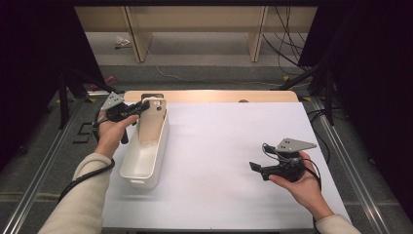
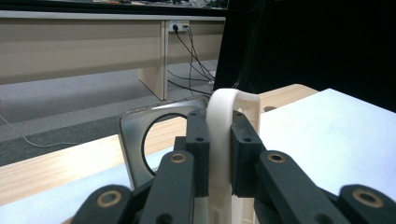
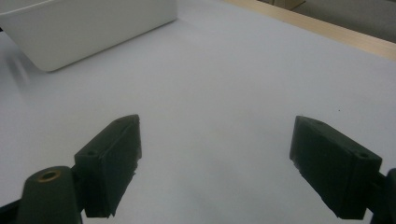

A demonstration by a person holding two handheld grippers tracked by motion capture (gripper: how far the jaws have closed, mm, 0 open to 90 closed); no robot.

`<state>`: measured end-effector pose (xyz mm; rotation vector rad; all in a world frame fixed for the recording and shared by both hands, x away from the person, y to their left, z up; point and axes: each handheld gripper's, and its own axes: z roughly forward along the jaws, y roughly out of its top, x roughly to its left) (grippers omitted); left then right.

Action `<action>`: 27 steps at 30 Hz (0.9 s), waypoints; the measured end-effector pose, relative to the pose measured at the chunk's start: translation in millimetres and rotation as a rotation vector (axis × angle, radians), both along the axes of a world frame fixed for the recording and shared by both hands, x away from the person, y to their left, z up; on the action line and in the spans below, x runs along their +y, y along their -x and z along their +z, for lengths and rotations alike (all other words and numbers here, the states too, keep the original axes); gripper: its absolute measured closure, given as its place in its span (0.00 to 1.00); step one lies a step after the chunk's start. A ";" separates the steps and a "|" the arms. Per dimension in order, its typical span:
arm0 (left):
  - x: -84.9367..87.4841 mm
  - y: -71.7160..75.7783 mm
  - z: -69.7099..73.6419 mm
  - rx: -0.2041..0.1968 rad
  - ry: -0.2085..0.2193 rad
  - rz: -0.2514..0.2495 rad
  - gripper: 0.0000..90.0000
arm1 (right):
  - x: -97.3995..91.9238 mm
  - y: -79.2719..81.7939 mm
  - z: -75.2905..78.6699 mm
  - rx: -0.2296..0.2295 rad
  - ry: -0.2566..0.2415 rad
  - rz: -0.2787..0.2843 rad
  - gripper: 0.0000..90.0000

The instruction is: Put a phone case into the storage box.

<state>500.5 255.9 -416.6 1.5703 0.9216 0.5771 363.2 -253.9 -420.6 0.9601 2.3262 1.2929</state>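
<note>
From up high we look forward and down on the white table (image 1: 219, 161). Our left camera sits very close behind the white bin (image 2: 224, 121). Our right camera looks low across the table toward that bin (image 3: 88, 28).

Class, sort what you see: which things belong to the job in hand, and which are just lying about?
In the job:
- white bin, far rim clamped
- left claw, shut on that rim
- right claw, open over the table

Lying about:
- cables on the floor
- wooden bench behind

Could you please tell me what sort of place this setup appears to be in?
Probably a lab or office recording station: a white-topped table in a metal frame, loose cables on grey carpet, plain wooden desks behind.
</note>
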 end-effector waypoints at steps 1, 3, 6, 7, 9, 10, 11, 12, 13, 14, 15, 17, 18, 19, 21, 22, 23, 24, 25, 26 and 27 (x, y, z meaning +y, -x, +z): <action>0.0 -0.5 -0.2 0.000 -0.001 0.001 0.89 | 0.0 0.0 0.0 0.000 0.001 0.000 0.20; -0.1 -1.5 -0.8 0.003 0.001 0.002 0.89 | -0.2 0.0 0.0 0.000 0.000 0.000 0.20; -0.3 -2.9 -1.7 0.009 -0.001 0.005 0.89 | -0.3 -0.1 -0.1 0.001 0.000 0.000 0.20; -0.2 -3.2 -2.0 0.010 -0.002 0.006 0.89 | -0.2 -0.1 -0.1 0.001 0.000 0.000 0.20; -0.1 -3.8 -2.7 0.012 -0.002 0.008 0.89 | -0.2 -0.2 -0.1 0.000 0.001 0.001 0.20; 0.0 -4.2 -3.0 0.013 -0.001 0.007 0.89 | -0.2 -0.1 -0.1 0.000 0.001 0.000 0.20; 0.0 -4.4 -3.3 0.015 0.000 0.009 0.89 | -0.2 -0.1 0.0 0.000 0.001 0.000 0.20; 0.0 -4.6 -3.5 0.015 -0.002 0.009 0.89 | -0.3 -0.1 0.0 0.001 0.000 0.000 0.20; 0.1 -4.9 -3.7 0.016 -0.001 0.011 0.89 | -0.3 -0.1 0.0 0.001 0.000 -0.001 0.20; 0.1 -5.2 -4.0 0.016 -0.001 0.013 0.89 | -0.3 -0.1 0.0 0.000 0.000 0.000 0.20; 0.2 -5.5 -4.4 0.017 -0.001 0.013 0.89 | -0.3 -0.1 0.0 0.000 0.000 0.000 0.20; 0.4 -6.0 -5.3 0.019 0.003 0.015 0.89 | 0.0 0.1 0.0 -0.001 0.000 0.000 0.20; 0.7 -6.5 -5.4 0.020 0.003 0.016 0.89 | 0.0 0.1 0.0 -0.001 -0.001 0.000 0.20; 0.8 -6.7 -5.4 0.020 0.002 0.016 0.89 | 0.0 0.1 0.1 0.000 -0.002 0.000 0.20; 1.1 -7.4 -5.2 0.021 -0.002 0.016 0.89 | -0.2 -0.2 -0.1 0.000 0.001 0.000 0.20; 1.2 -7.8 -5.2 0.022 -0.005 0.017 0.88 | -0.2 -0.2 -0.1 0.001 0.001 0.000 0.20; 1.4 -8.1 -5.3 0.021 -0.007 0.017 0.88 | -0.2 -0.2 -0.2 0.001 0.001 0.000 0.20; 1.8 -8.6 -5.4 0.022 -0.011 0.018 0.88 | -0.2 -0.2 -0.2 0.000 0.001 0.000 0.20; 2.0 -8.9 -5.4 0.022 -0.014 0.019 0.88 | -0.2 -0.1 -0.1 0.001 0.000 0.001 0.20; 2.1 -9.2 -5.3 0.023 -0.018 0.021 0.88 | -0.2 -0.2 -0.1 0.000 0.001 0.001 0.20; 2.5 -9.6 -5.1 0.023 -0.031 0.025 0.87 | -0.2 -0.2 -0.2 0.000 0.002 0.001 0.20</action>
